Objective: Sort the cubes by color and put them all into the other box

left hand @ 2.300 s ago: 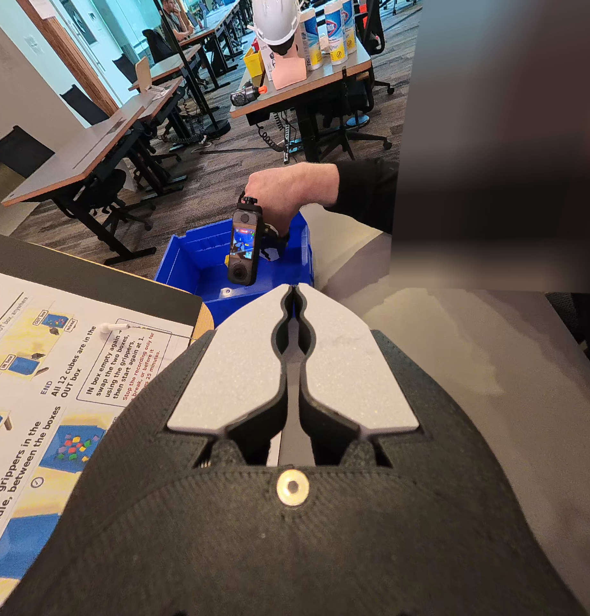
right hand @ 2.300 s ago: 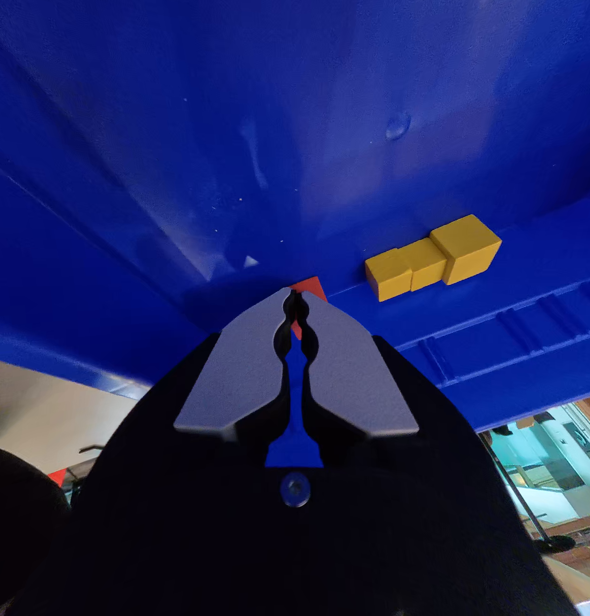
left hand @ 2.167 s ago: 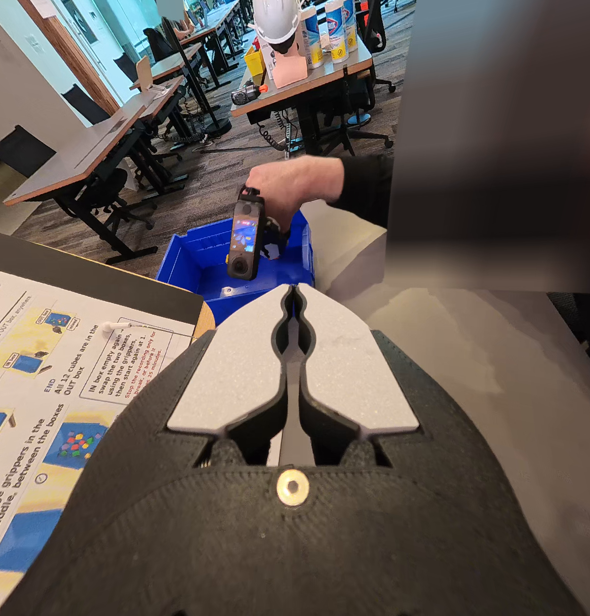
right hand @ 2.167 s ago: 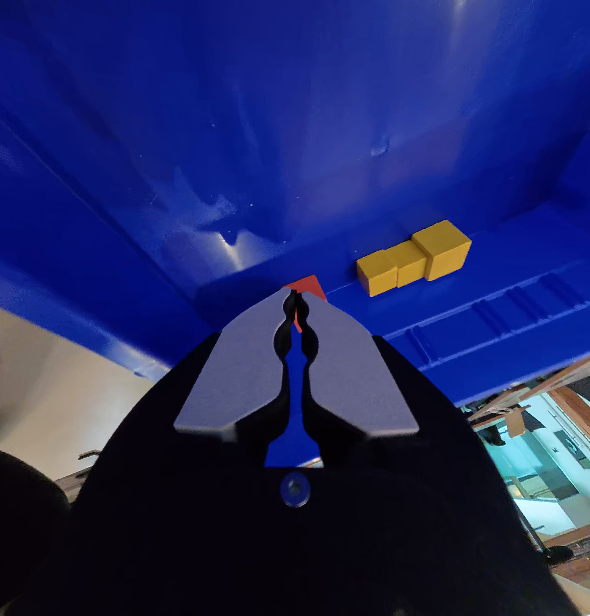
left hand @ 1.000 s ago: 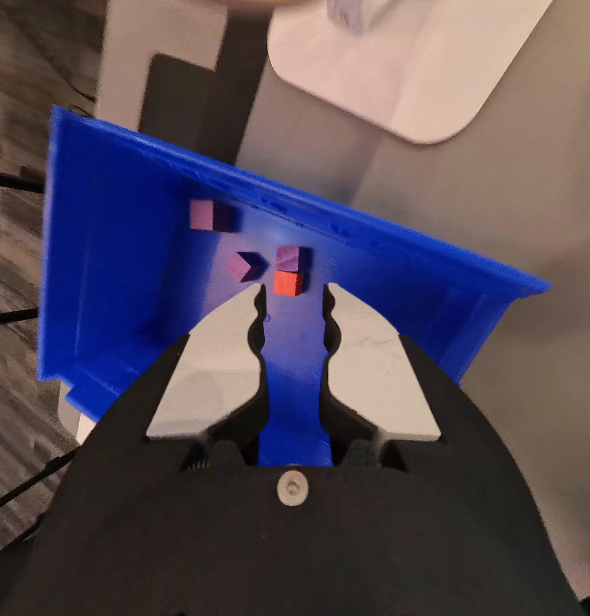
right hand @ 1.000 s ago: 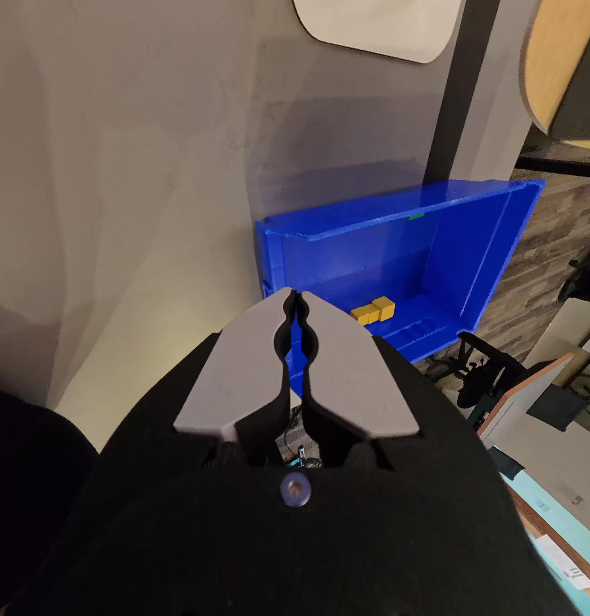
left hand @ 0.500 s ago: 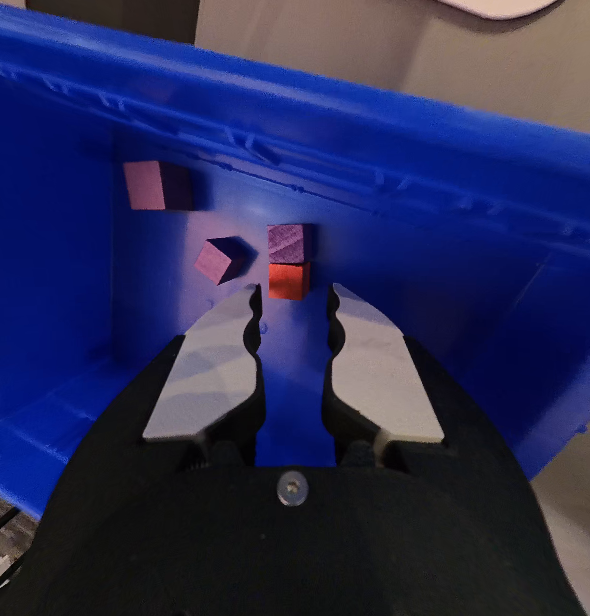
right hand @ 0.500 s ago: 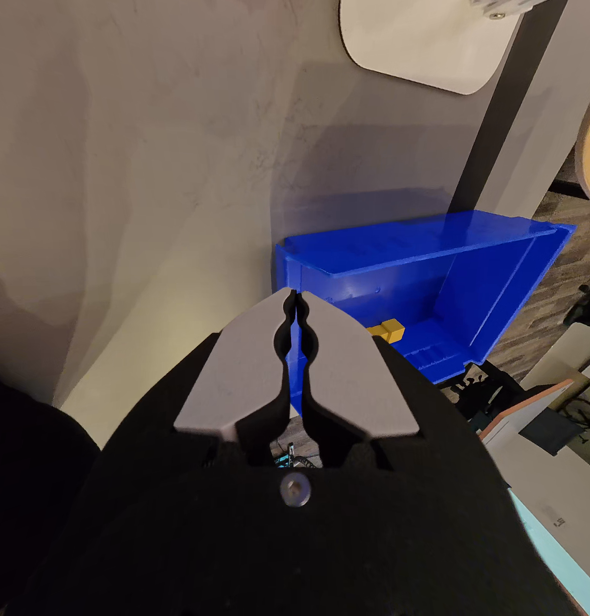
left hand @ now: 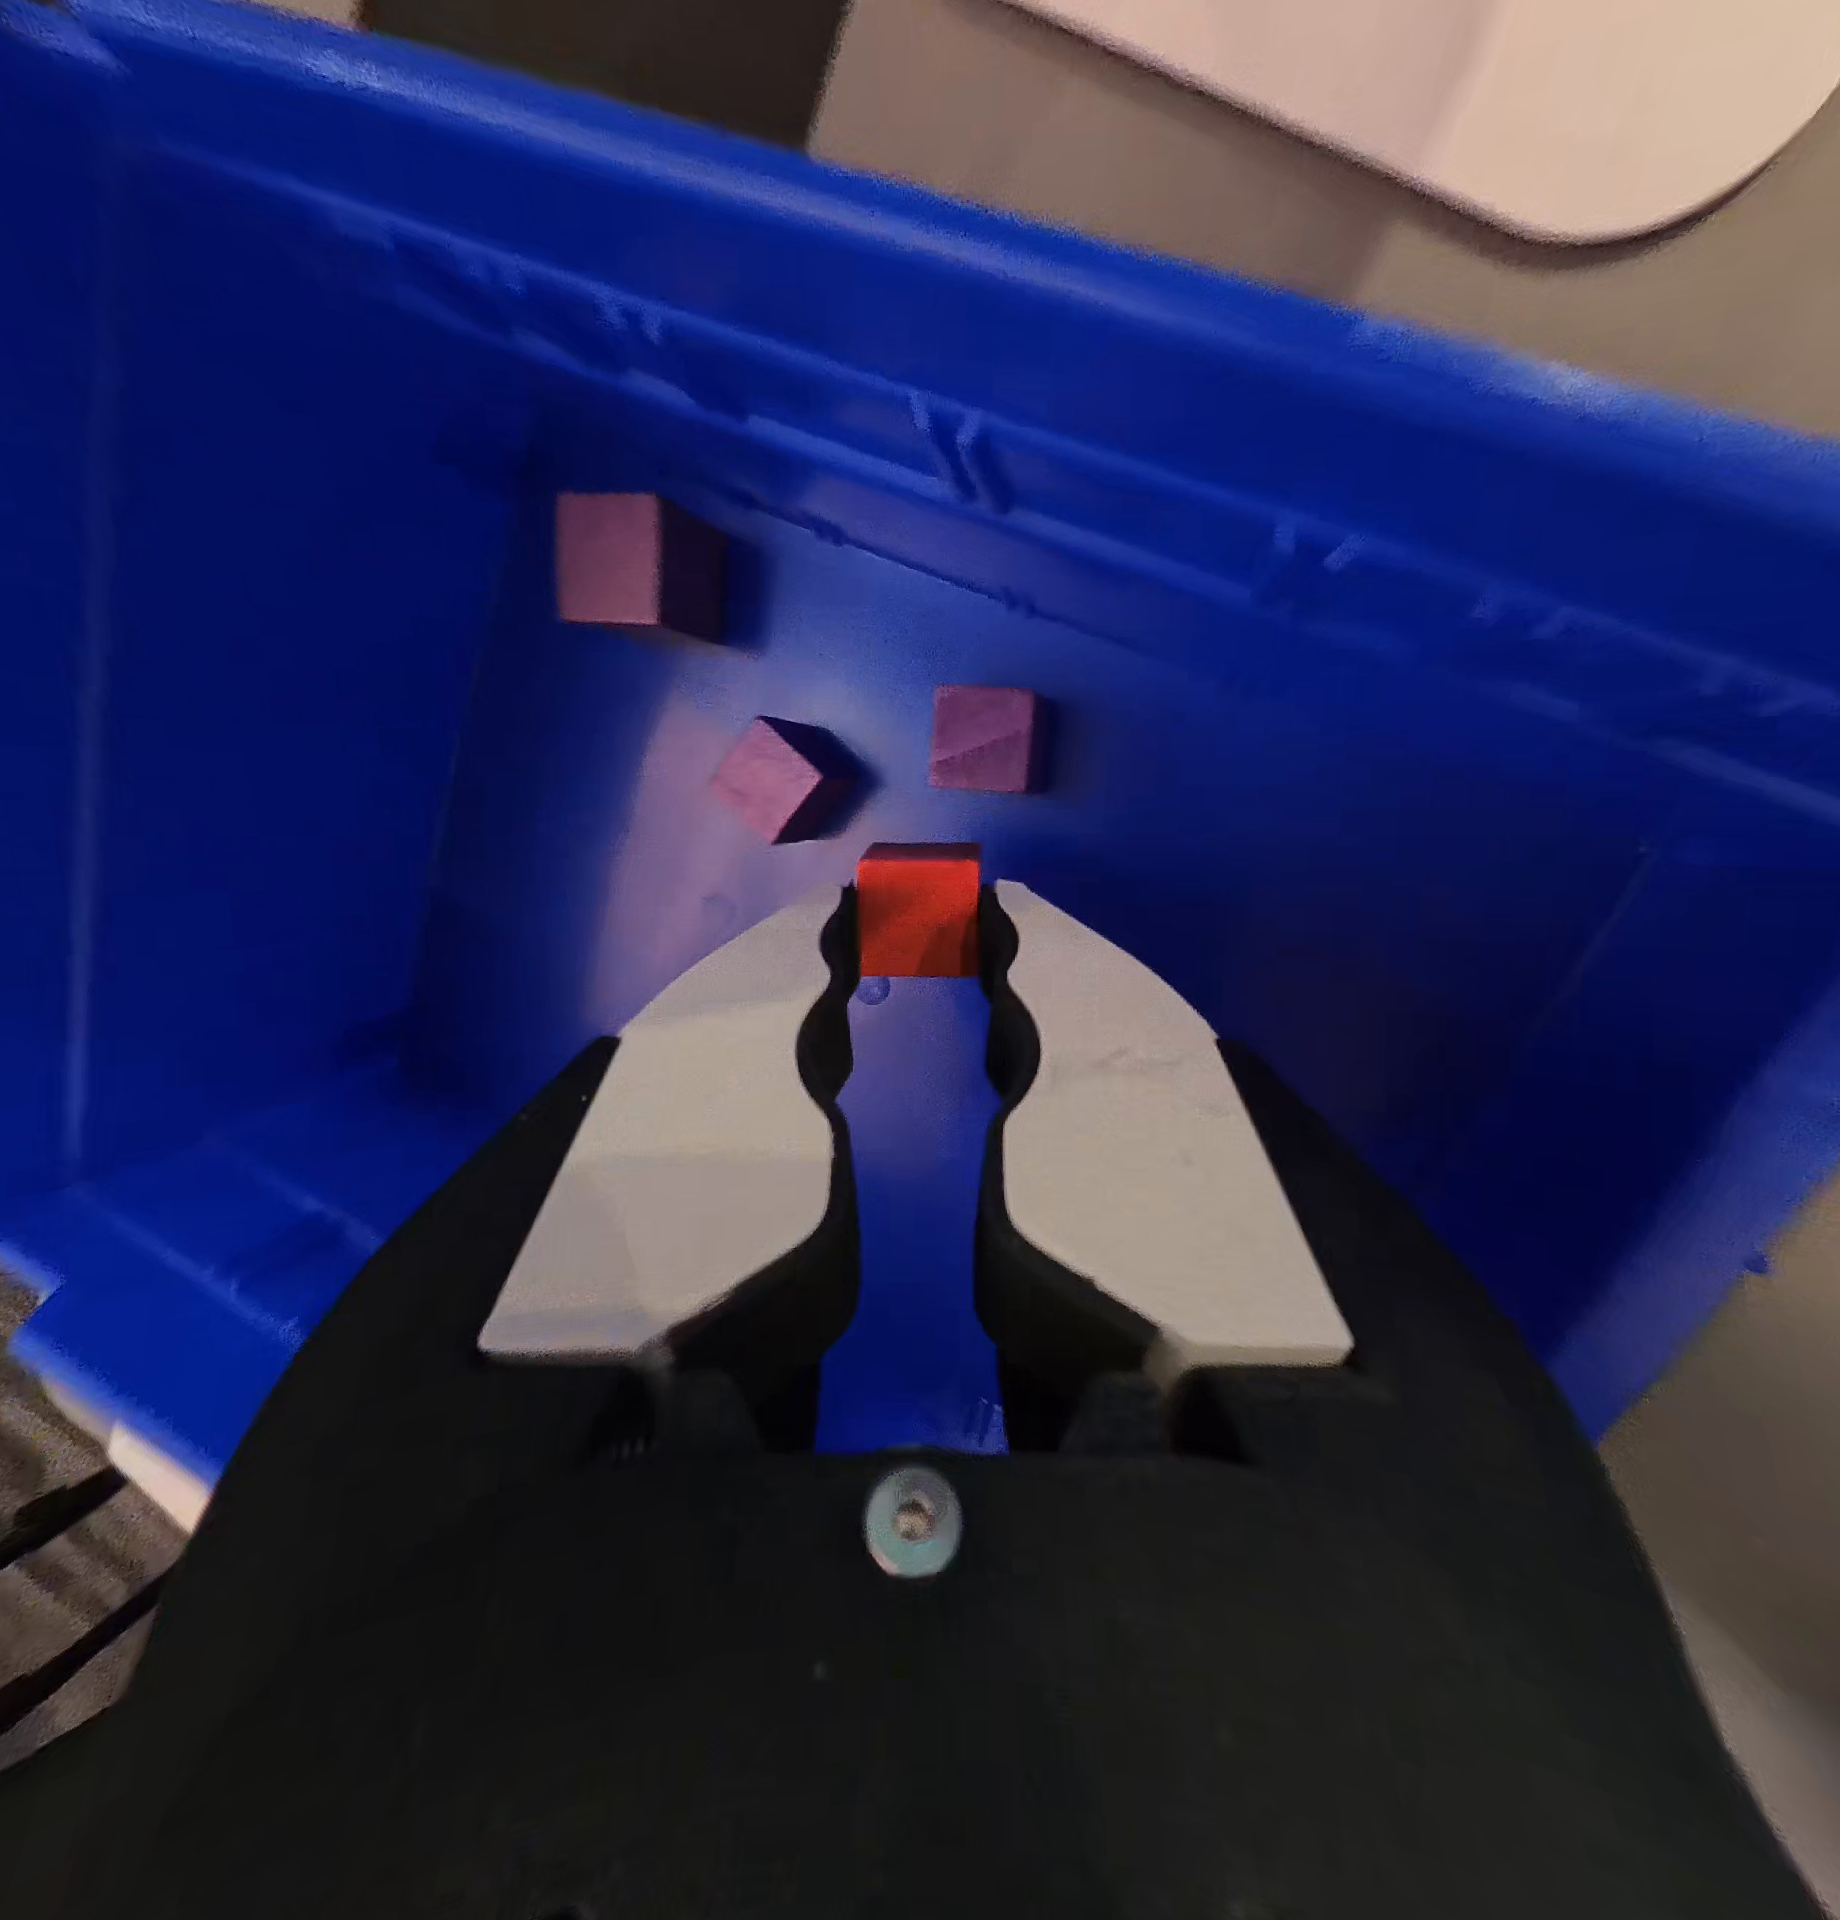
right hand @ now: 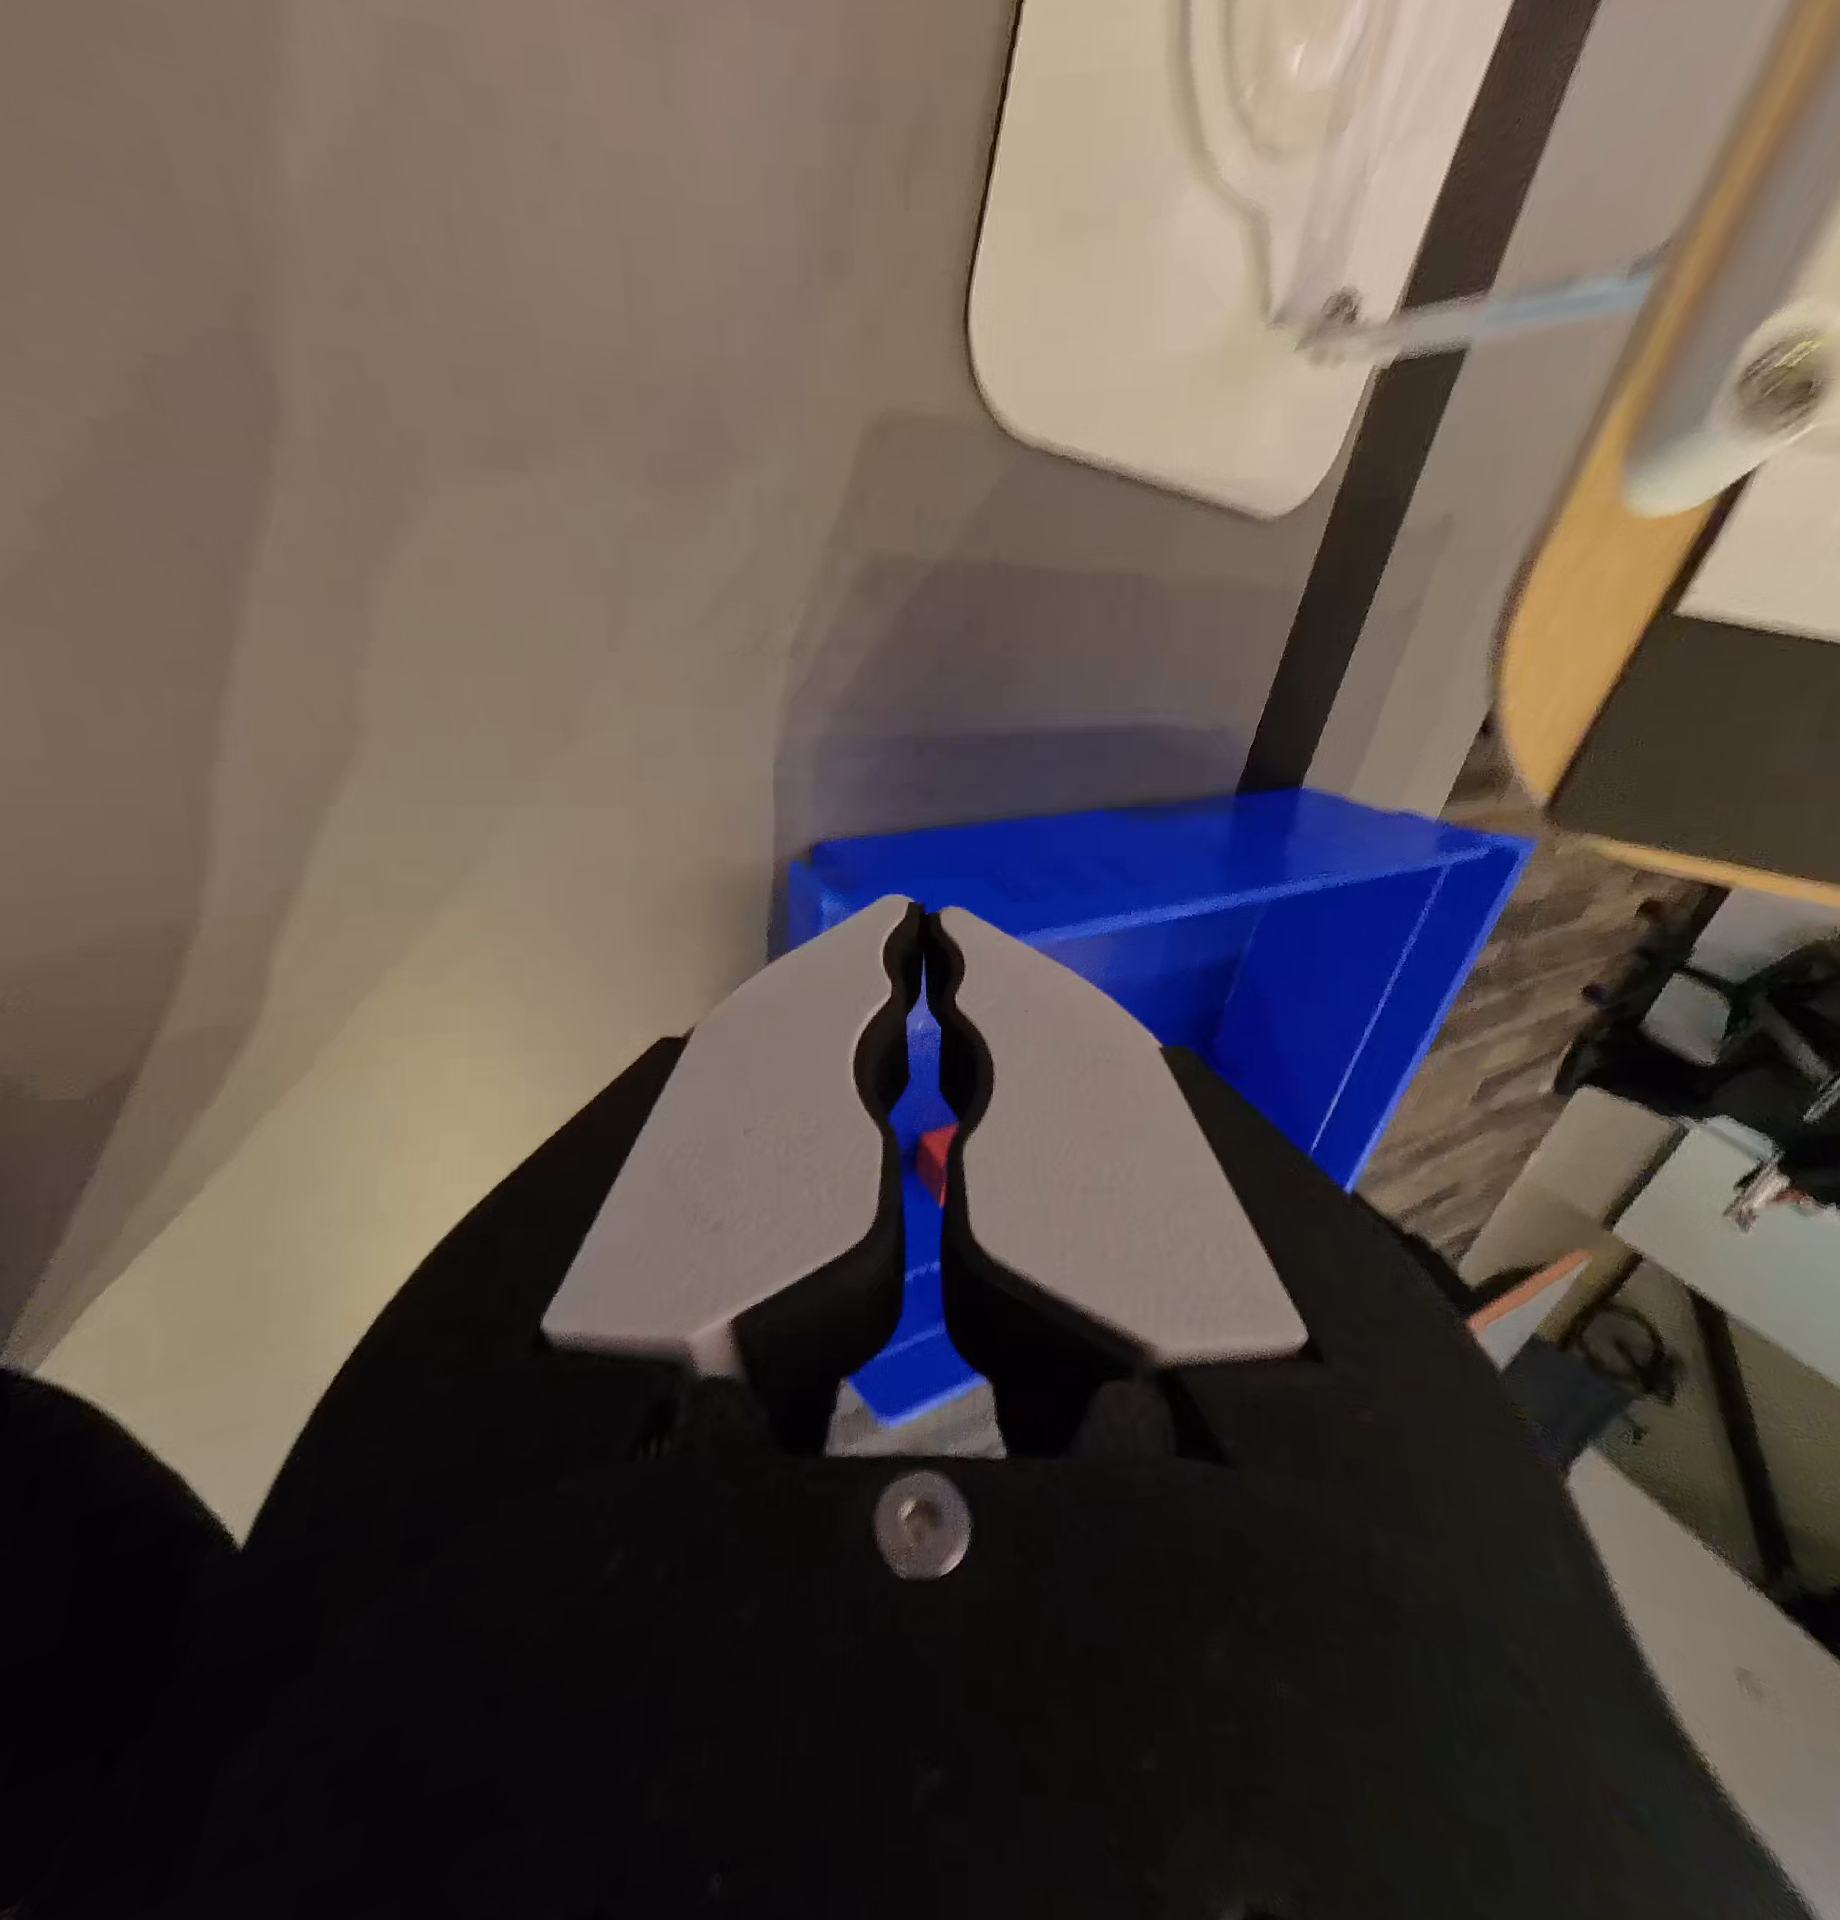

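Observation:
In the left wrist view my left gripper [left hand: 917,902] is inside a blue box [left hand: 272,540], shut on a red cube [left hand: 916,925] held between its fingertips. Three purple cubes lie on the box floor just beyond: one far left [left hand: 615,571], one tilted [left hand: 776,790], one to the right [left hand: 983,738]. In the right wrist view my right gripper [right hand: 921,920] is shut and empty above the grey table, with the other blue box [right hand: 1342,966] just past its tips. A red cube [right hand: 935,1155] in that box shows through the gap between the fingers.
A white rounded pad [right hand: 1155,260] lies on the grey table [right hand: 376,520] beyond the boxes. A wood-edged board [right hand: 1622,582] and a dark strip [right hand: 1352,582] are at the right. Floor and furniture show past the table edge.
My left gripper went from resting shut on the table down into the blue box, opened, and closed on the red cube. My right gripper left the other box and drew back, staying shut.

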A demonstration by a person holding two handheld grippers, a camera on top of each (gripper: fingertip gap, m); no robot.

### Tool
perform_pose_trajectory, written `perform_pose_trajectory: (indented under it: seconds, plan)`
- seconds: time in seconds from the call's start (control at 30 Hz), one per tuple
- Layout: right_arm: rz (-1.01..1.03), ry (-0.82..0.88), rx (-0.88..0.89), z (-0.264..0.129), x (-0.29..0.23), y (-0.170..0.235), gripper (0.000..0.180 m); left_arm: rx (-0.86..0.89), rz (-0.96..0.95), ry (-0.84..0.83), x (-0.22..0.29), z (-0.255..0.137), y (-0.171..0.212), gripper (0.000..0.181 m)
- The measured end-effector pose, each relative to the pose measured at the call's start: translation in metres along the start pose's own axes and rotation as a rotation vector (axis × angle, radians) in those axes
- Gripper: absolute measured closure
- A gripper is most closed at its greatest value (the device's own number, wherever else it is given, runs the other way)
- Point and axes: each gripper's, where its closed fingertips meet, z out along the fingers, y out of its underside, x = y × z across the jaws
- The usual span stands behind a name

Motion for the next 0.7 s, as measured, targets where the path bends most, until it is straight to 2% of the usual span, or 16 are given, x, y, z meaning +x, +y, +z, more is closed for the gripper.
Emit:
perform_pose_trajectory:
  seconds: [0.03,0.13,0.27,0.33,0.43,0.5,0.57,0.7]
  plan:
    - [-0.01,0.019,0.043,-0.004,0.003,-0.008,0.18,0.047,-0.008,-0.006,-0.001,-0.012,-0.006,0.159]
    - [-0.047,0.221,0.202,-0.024,0.031,-0.044,0.18,0.291,-0.036,0.021,0.005,-0.061,-0.039,0.159]
    - [-0.106,0.497,0.447,-0.059,0.058,-0.105,0.156,0.697,-0.044,0.136,0.036,-0.136,-0.105,0.159]
    - [-0.121,0.673,0.582,-0.082,0.07,-0.137,0.15,0.918,-0.049,0.253,0.062,-0.172,-0.139,0.16]
    - [-0.156,0.817,0.715,-0.1,0.073,-0.174,0.14,1.176,-0.047,0.465,0.102,-0.209,-0.18,0.16]
    - [-0.164,0.868,0.786,-0.107,0.075,-0.192,0.134,1.287,-0.048,0.589,0.126,-0.223,-0.199,0.16]
    - [-0.183,0.943,0.861,-0.117,0.076,-0.204,0.137,1.36,-0.066,0.678,0.143,-0.23,-0.214,0.16]
    - [-0.205,1.024,0.94,-0.131,0.079,-0.215,0.131,1.395,-0.081,0.857,0.173,-0.231,-0.229,0.16]
